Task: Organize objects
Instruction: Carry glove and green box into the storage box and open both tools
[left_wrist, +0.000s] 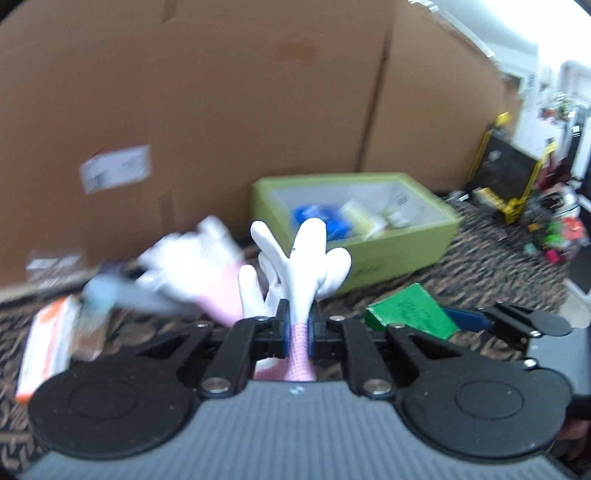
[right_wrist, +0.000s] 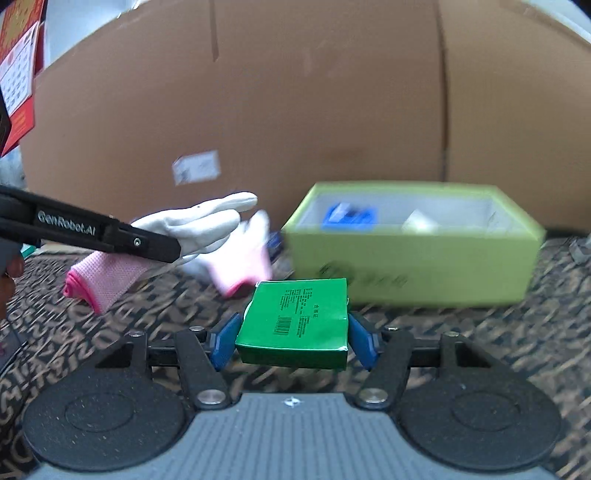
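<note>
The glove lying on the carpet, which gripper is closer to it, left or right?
Left. The left gripper, clamped on another glove, is right beside the lying glove. The right gripper, holding the green box, is farther off, toward the lime box.

Your left gripper (left_wrist: 298, 322) had blue pads on black arms, clamping a white glove (left_wrist: 308, 258) with a pink cuff. The packet (right_wrist: 295, 325) on your right was green with dark print. The far box (right_wrist: 413, 273) was lime green; the carpet (right_wrist: 461, 321) was dark brown, tan-patterned.
</note>
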